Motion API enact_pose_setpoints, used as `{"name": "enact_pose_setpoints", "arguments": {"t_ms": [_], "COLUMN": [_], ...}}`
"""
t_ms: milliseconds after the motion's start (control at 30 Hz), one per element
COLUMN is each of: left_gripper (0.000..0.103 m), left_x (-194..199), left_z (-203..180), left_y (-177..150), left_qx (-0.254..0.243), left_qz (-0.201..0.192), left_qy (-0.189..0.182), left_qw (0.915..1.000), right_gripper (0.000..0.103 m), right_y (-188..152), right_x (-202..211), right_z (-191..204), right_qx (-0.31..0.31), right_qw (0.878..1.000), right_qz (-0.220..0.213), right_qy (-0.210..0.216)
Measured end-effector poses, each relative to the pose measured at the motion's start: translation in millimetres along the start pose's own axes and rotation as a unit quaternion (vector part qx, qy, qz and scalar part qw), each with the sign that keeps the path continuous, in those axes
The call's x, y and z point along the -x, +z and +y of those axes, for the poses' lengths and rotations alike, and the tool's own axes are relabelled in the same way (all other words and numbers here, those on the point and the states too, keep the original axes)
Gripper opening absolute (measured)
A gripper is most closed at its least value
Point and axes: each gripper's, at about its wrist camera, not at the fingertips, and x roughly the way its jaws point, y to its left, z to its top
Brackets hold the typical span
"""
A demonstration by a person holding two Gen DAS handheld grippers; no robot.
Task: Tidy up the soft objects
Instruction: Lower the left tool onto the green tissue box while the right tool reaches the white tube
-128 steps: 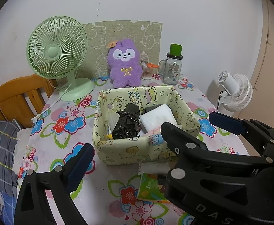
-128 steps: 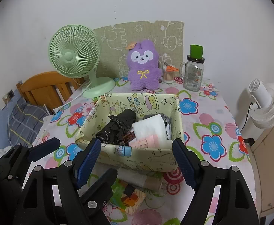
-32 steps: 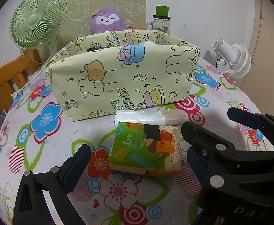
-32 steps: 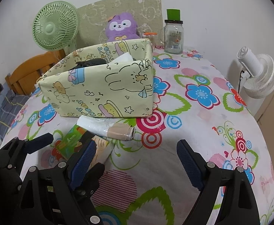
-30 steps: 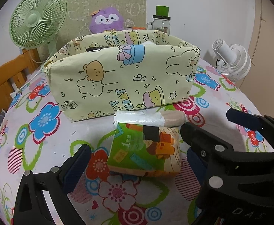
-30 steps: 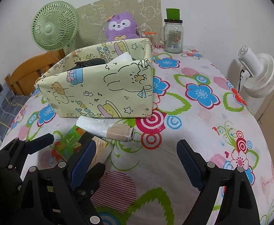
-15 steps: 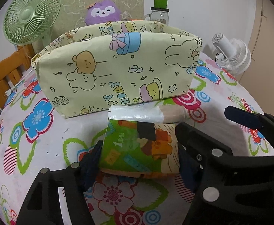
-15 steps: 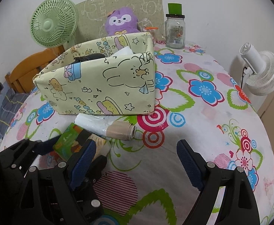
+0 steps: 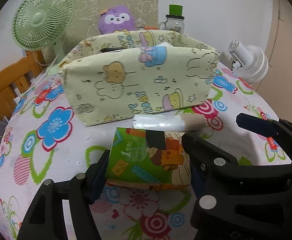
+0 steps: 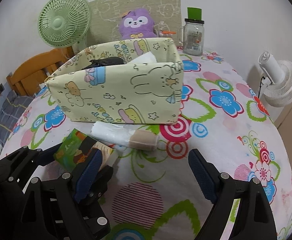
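A green and orange tissue pack [image 9: 148,158] lies on the flowered tablecloth in front of the pale yellow fabric basket [image 9: 138,84]. My left gripper [image 9: 146,170] is shut on the tissue pack, one finger pressing each side. The pack also shows in the right wrist view [image 10: 80,150]. A plastic-wrapped roll [image 9: 166,121] lies between pack and basket. The basket [image 10: 122,92] holds a black bundle [image 10: 104,62] and a white pack [image 10: 144,58]. My right gripper [image 10: 146,170] is open and empty, low over the table right of the left gripper.
A purple plush [image 10: 136,25], a green fan [image 10: 63,20] and a glass jar with a green lid [image 10: 194,36] stand at the back by the wall. A white fan [image 10: 279,80] sits off the right edge. A wooden chair [image 9: 8,84] is at the left.
My left gripper moved forward around the tissue pack and closed on its sides. The right gripper stayed open and barely moved.
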Motion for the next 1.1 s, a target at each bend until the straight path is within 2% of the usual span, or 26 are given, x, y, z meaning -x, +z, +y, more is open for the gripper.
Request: {"name": "enact_pose_setpoints", "arguments": {"t_ms": [500, 733, 1100], "left_gripper": [0.074, 0.074, 0.074], "left_x": [3, 0, -14], "left_z": [33, 46, 68], "left_y": [4, 5, 7], "left_qx": [0.005, 0.011, 0.040], "left_qz": [-0.001, 0.001, 0.017], "left_qy": [0.019, 0.027, 0.040], "left_qw": [0.9998, 0.9996, 0.9983], "right_gripper": [0.090, 0.090, 0.090], "right_y": [12, 15, 21], "right_x": [-15, -29, -47], "right_z": [22, 32, 41], "right_qx": [-0.029, -0.023, -0.030], "right_qw": [1.000, 1.000, 0.998], "right_qz": [0.005, 0.018, 0.035], "right_qy": [-0.003, -0.005, -0.037]}}
